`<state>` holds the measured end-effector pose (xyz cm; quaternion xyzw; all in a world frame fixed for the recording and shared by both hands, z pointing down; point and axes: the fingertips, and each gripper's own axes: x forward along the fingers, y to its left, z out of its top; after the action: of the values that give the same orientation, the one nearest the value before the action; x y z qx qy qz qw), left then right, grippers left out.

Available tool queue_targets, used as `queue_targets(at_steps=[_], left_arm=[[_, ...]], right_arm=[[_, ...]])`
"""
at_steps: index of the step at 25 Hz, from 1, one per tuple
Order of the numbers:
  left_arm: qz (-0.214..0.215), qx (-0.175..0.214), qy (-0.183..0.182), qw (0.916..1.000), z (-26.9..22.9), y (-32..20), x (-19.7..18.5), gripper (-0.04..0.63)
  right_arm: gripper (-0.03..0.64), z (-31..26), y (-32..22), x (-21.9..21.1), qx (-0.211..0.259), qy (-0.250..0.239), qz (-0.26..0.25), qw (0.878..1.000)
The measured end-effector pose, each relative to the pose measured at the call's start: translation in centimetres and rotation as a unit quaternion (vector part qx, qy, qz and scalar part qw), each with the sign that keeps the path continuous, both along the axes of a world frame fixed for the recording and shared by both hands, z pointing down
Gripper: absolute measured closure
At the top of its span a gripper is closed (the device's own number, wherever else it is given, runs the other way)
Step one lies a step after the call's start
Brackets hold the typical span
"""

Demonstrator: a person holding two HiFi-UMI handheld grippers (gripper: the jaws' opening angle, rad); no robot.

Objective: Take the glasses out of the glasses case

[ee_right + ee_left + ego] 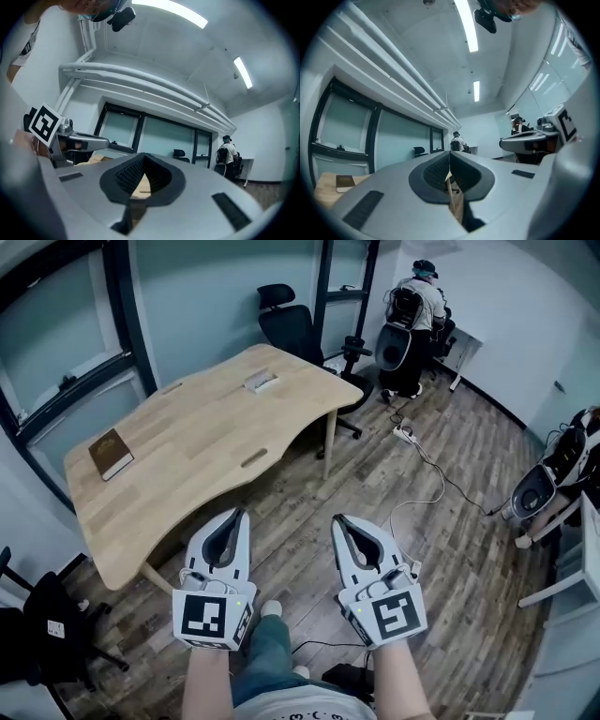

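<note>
Left claw (240,514), right claw (339,520): level, shut.

glasses case (261,382) | small, pale grey, oblong | flat on table (187,446), far end | open/shut: can't tell

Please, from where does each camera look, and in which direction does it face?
Head view: on the person's head, looking steeply down at the wooden table; both forearms, the left gripper and the right gripper show.
Left gripper view: on the left gripper, facing level along its shut jaws; the right gripper shows at right.
Right gripper view: on the right gripper, likewise level; shut jaws, left gripper at left.
Shared: all show the person at the far desk.
</note>
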<state>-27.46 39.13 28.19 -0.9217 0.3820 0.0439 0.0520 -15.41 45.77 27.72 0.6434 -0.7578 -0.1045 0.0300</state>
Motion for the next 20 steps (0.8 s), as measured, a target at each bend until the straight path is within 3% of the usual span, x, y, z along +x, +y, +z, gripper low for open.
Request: queue_targets(at_steps=[4, 13, 20], left_arm=[[0.0, -0.005, 0.007, 1.0, 0.5, -6.5, 1.4, 0.578], [-0.002, -0.007, 0.012, 0.9999, -0.7, -23.3, 4.0, 0.578], [0.013, -0.034, 0.02, 0.9991, 0.5, -30.1, 6.2, 0.58]], right_arm=[[0.606, 0.2, -6.5, 1.0, 0.0, -0.033, -0.023, 0.999], [0.606, -1.1, -22.2, 4.4, 0.001, -0.008, 0.029, 1.0], [0.606, 0.2, -29.1, 6.6, -0.02, 0.007, 0.036, 0.999]])
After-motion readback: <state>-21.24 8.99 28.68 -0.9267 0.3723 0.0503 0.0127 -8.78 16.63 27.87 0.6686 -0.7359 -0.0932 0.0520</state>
